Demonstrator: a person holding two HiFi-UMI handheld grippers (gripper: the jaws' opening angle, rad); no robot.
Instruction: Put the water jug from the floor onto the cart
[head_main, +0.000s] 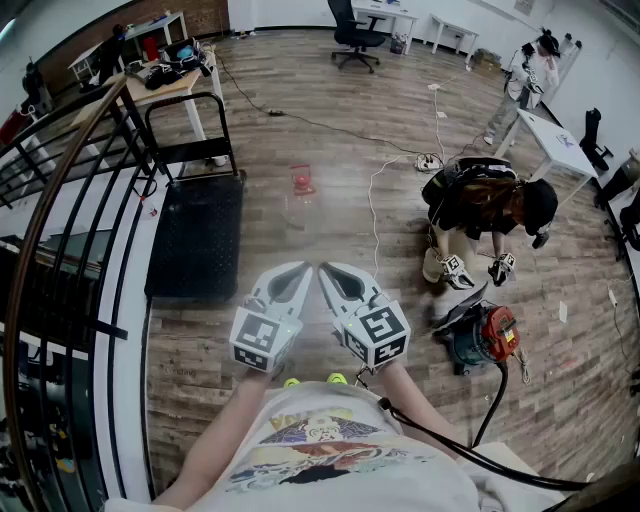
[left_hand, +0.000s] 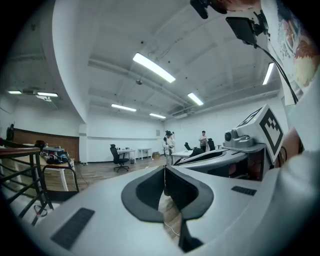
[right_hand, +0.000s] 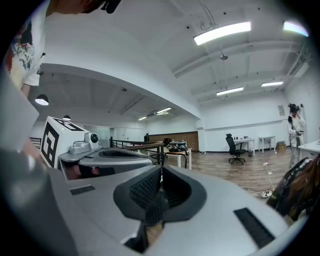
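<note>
A wide wooden floor (head_main: 330, 110) is seen from above. On it, at the left beside a railing, a black flat cart (head_main: 195, 240) is parked with its handle at the far end. To the right a crouching person (head_main: 480, 205) is seen, with a red and teal machine (head_main: 485, 335) close by. The left gripper (head_main: 300, 272) and right gripper (head_main: 328, 272) are held side by side in front of the body, tips nearly touching; the jaws of each are clenched on nothing. The clear water jug (head_main: 300, 198), red-capped, is left upright on the floor, just right of the cart and beyond the grippers.
</note>
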